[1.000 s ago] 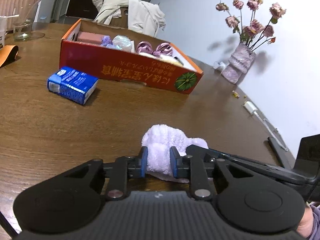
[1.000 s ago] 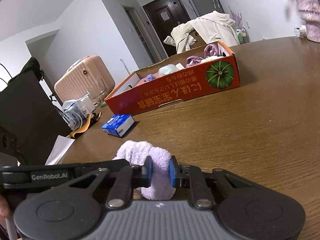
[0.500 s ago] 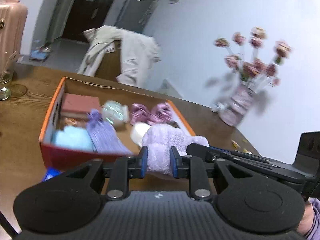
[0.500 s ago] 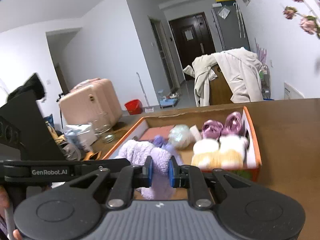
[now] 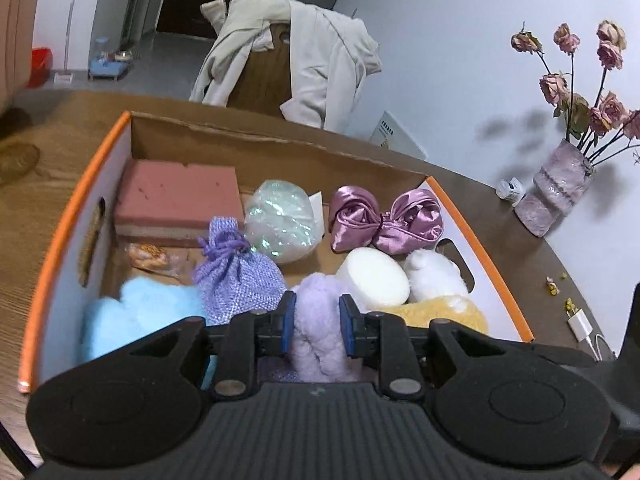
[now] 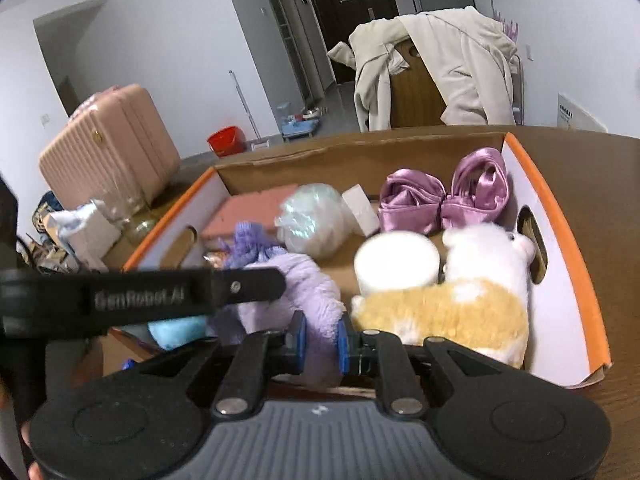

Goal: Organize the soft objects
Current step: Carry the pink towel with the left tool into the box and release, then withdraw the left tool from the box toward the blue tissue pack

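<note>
Both grippers, left (image 5: pixel 317 328) and right (image 6: pixel 321 340), pinch my lilac towel (image 5: pixel 318 332), carried from the table to above the box's (image 5: pixel 76 208) near side, ready to drop in.

Orange-rimmed cardboard box (image 5: pixel 76 208) on a brown woodgrain tabletop (image 5: pixel 44 140); inside, pink sponge (image 5: pixel 176 196), shiny mauve satin bow (image 5: pixel 386 220) (centre right), lilac mesh pouch (image 5: pixel 236 276), pale-blue fluff (image 5: pixel 140 316).
</note>
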The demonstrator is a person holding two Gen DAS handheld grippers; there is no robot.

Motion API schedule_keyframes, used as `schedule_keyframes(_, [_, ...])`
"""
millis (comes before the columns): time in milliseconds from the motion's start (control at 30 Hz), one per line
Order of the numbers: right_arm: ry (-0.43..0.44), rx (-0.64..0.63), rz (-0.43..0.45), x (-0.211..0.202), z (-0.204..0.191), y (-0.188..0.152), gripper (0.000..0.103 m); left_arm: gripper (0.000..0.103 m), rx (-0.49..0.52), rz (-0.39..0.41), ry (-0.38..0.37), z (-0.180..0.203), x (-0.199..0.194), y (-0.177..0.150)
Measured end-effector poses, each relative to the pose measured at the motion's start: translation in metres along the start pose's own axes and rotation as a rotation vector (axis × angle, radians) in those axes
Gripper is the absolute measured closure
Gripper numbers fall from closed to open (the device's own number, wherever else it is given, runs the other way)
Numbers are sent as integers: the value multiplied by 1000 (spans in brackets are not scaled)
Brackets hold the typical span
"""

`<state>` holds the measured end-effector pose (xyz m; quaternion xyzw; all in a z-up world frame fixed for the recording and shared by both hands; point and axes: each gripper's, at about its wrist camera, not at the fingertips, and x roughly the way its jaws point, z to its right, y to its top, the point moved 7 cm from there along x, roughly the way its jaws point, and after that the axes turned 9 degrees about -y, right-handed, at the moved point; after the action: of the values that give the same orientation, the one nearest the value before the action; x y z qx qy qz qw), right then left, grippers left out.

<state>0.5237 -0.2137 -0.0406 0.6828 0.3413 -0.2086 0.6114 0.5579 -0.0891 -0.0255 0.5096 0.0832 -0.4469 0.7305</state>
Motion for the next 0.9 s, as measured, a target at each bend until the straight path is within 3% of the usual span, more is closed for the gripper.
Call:
schedule_keyframes(167, [4, 11, -3, -10, 0, 3, 77, 61, 28, 17, 0, 5, -14, 2])
schedule_keyframes(400, [-11, -27, 127, -83, 2, 16, 62, 46, 126, 160, 21, 27, -106, 19])
schedule_keyframes(467, [-22, -43, 173, -110, 3, 21, 59, 30, 178, 208, 60, 32, -135, 16])
schedule_keyframes(633, [-43, -79, 282, -176, 2, 24, 47, 28, 309, 290, 195, 45, -199, -6])
schedule_keyframes(900, [-26, -109, 344, -229, -16, 9, 45, 24, 337, 336, 213, 60, -257, -28])
